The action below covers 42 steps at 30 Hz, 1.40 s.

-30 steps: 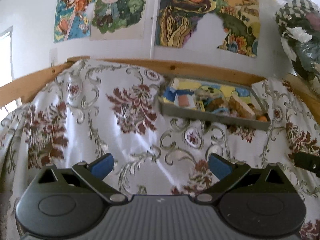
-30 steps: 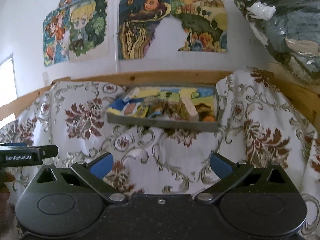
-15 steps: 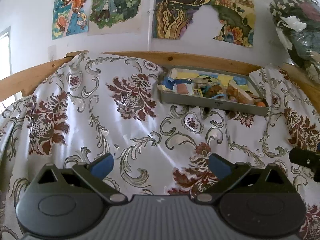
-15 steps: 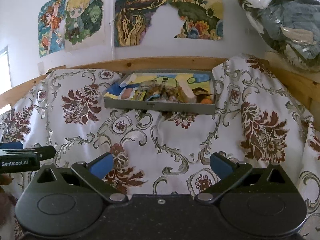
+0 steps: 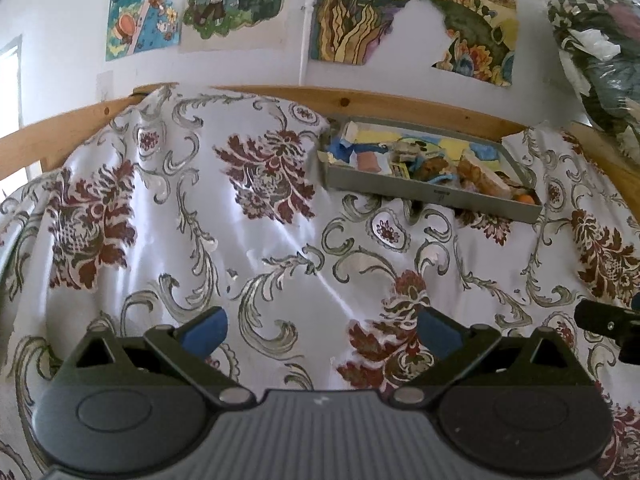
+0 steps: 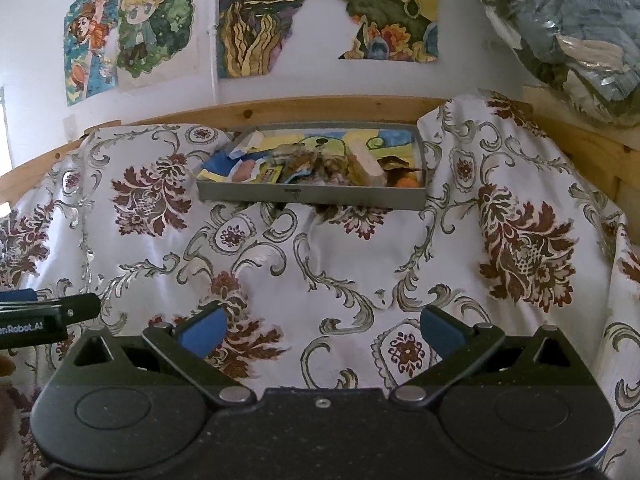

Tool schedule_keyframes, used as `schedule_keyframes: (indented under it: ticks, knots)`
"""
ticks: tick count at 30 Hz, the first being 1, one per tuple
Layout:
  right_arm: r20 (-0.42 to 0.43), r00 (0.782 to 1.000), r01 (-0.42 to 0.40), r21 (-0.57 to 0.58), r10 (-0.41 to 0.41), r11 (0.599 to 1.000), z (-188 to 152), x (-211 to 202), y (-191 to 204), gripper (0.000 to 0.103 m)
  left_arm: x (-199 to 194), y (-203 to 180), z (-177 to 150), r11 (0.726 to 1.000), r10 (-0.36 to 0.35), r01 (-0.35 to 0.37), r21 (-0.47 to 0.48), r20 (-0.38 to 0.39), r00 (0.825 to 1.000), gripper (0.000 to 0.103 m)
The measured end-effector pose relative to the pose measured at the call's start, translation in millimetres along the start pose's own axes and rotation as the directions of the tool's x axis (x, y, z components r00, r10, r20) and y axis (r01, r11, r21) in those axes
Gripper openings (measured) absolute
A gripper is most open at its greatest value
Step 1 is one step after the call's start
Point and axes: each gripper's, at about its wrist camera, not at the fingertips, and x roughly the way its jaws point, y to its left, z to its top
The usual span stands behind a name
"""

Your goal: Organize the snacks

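A shallow grey tray lies at the far side of a floral cloth, against a wooden rail. It holds several mixed snacks: blue wrappers, a pink packet, brown pieces, a pale bar, something orange at its right end. My left gripper is open over the cloth, well short of the tray, with nothing between its blue pads. My right gripper is also open and empty, facing the tray from the near side. The tip of each gripper shows at the edge of the other's view.
The white cloth with red and grey floral print covers the whole surface, wrinkled. A wooden rail runs behind it under a wall with posters. A bundle of bagged fabric hangs at the upper right.
Both views have shifted slightly; the tray sits a little lower and nearer in the frames than a second ago. Both grippers have stayed open and empty.
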Motion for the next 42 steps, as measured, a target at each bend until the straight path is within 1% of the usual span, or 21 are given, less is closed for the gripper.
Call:
schedule_keyframes:
  ticks: [8,18,42]
  knots:
    - [-0.012,1.0,0.005,0.005,-0.005,1.0,-1.6,6.9,0.7,0.102,4.3,1.5,-6.2,1.0,0.002,-0.002,-0.005,-0.026,1.0,0.103]
    - [-0.026,1.0,0.009,0.004,-0.009,1.0,-3.0,10.0,1.2,0.102,7.1,3.6,-7.2,1.0,0.006,-0.006,-0.008,-0.031,1.0,0.103]
    - [-0.027,1.0,0.01,0.005,-0.01,1.0,-3.9,9.6,1.0,0.102,6.9,2.9,-8.2,1.0,0.006,-0.006,-0.002,-0.03,1.0,0.103]
